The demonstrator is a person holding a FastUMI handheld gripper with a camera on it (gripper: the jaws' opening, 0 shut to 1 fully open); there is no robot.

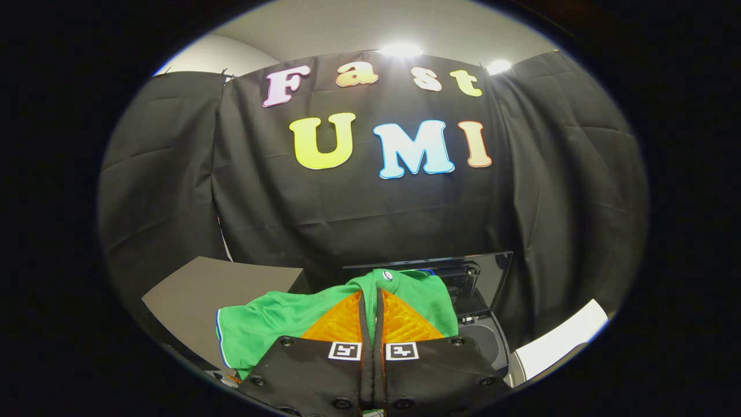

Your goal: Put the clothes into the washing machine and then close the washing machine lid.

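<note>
A green garment [272, 327] with a white-and-blue hem hangs from my gripper [371, 292], whose two fingers are pressed together on a fold of the cloth near a white button [387, 275]. The cloth drapes down to the left of the fingers and over their tips. Just beyond and to the right of the fingers stands the washing machine [483, 341], its dark glossy lid [492, 272] raised upright against the black cloth wall. Part of the machine's grey opening rim shows beside the right finger.
A grey flat surface [202, 295] lies to the left of the garment. A white edge [558, 341] runs to the right of the machine. The black cloth wall closes the space behind and on both sides.
</note>
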